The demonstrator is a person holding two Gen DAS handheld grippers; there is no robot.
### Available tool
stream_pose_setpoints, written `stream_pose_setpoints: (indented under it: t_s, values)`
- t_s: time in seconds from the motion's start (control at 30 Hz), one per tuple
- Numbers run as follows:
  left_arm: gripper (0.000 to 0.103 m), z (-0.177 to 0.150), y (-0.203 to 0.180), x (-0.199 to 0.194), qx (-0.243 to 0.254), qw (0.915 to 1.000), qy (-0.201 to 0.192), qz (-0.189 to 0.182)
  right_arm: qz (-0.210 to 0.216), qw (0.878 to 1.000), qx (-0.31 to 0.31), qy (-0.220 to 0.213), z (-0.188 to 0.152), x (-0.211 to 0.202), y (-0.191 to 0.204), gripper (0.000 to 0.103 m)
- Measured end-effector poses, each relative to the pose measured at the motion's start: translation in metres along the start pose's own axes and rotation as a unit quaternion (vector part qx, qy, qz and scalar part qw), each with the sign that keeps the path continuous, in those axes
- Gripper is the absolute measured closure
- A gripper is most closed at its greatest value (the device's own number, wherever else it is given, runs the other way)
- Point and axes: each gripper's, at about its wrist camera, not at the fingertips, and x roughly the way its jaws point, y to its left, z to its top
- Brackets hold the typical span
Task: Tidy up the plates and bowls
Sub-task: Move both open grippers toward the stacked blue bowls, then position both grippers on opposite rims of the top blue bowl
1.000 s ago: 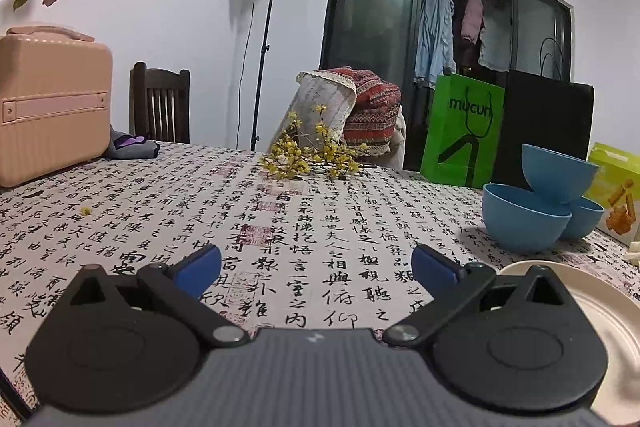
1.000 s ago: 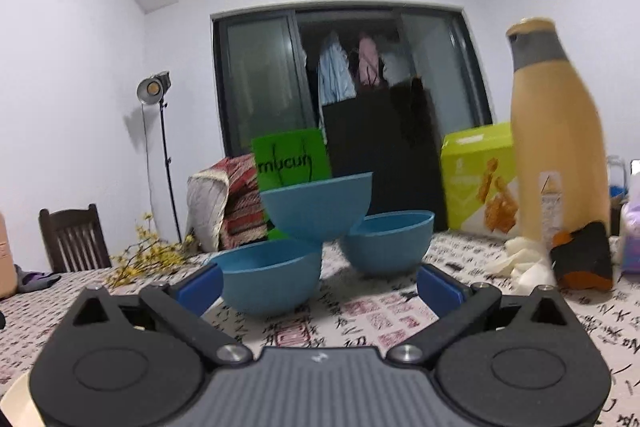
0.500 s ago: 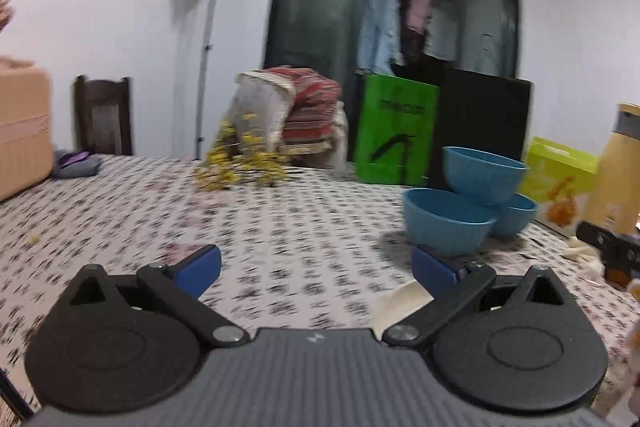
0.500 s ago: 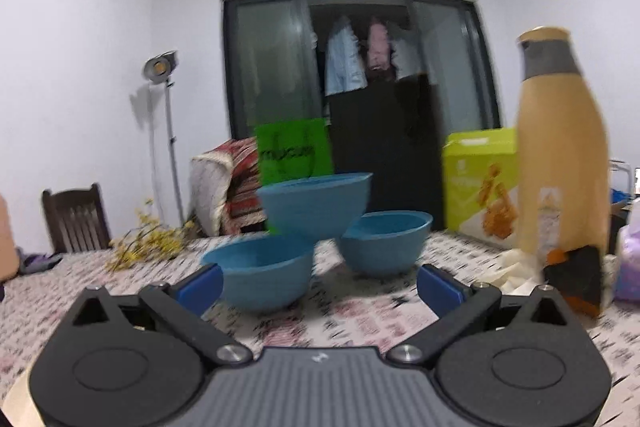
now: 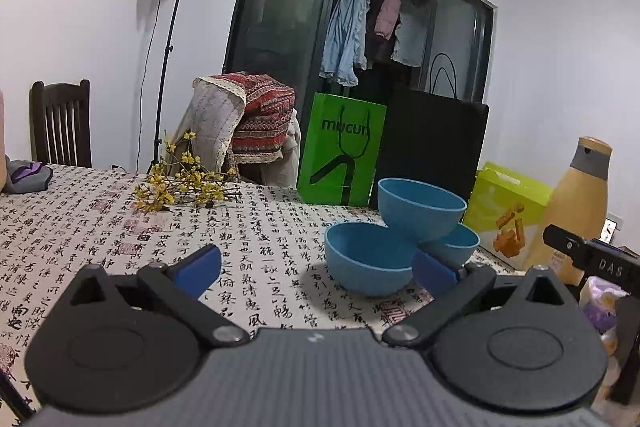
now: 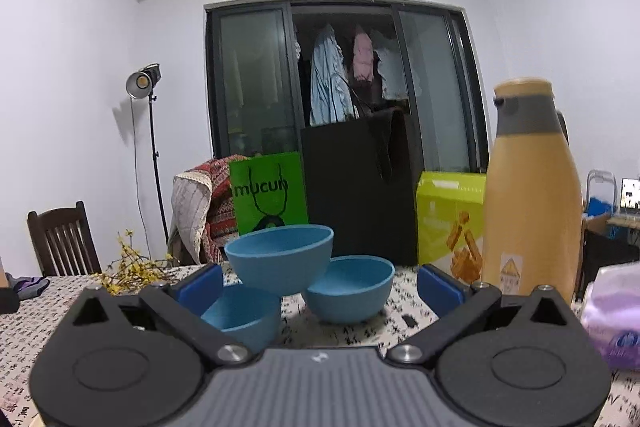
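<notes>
Bowls are the matter here: three blue ones cluster on the bench just ahead of both grippers, and one of them, the top bowl (image 6: 280, 265), is perched tilted across the rims of the other two. In the right wrist view the near bowl (image 6: 244, 321) lies just ahead of the right gripper (image 6: 320, 285) and a little to its left, partly behind its left finger, while the far bowl (image 6: 350, 287) sits ahead and slightly right. The right gripper is spread wide with nothing between its blue pads. The left gripper (image 5: 316, 267) is likewise wide open and empty; from it the cluster lies ahead and to the right, with the near bowl (image 5: 366, 257) partly behind its right finger.

The bowls look matte, thin-walled and probably light, like plastic or a fibre composite, so weight should be no trouble. Their outsides are round and smooth, and a pinch across the belly would likely slide off. The rim is the better hold: one pad inside the wall, one outside. The top bowl, resting only on two edges, seems liable to tip or skid at a nudge, so it is the sensible one to lift first, straight up. A tall tan bottle (image 6: 530, 195) stands close on the right of the right gripper and leaves little room for a sideways swing. No plate shows in either view.
</notes>
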Motion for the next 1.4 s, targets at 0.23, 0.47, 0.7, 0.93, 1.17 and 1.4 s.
stream_pose_setpoints:
  t_s: [0.23, 0.47, 0.7, 0.93, 1.17, 1.4]
  values:
    - [0.000, 0.026, -0.012, 0.011, -0.016, 0.9990, 0.042, 0.001, 0.019, 1.000, 0.000, 0.005, 0.018, 0.003, 0.006, 0.000]
    - [0.000, 0.046, -0.031, 0.037, -0.013, 0.9972, 0.072, 0.009, 0.032, 0.999, -0.016, 0.026, 0.033, 0.013, 0.009, 0.000]
    - [0.000, 0.060, -0.047, 0.071, -0.029, 0.9926, 0.116, 0.016, 0.008, 0.999, 0.001, 0.043, 0.049, 0.034, 0.001, 0.000]
    - [0.000, 0.078, -0.056, 0.095, -0.053, 0.9893, 0.136, 0.006, -0.007, 0.996, 0.046, 0.080, 0.068, 0.069, -0.022, 0.000]
    - [0.000, 0.091, -0.063, 0.123, -0.071, 0.9829, 0.170, 0.007, -0.004, 0.993, 0.043, 0.112, 0.082, 0.094, -0.027, 0.000]
    - [0.000, 0.105, -0.068, 0.149, -0.068, 0.9799, 0.187, 0.018, 0.013, 0.990, 0.030, 0.134, 0.091, 0.123, -0.027, 0.000]
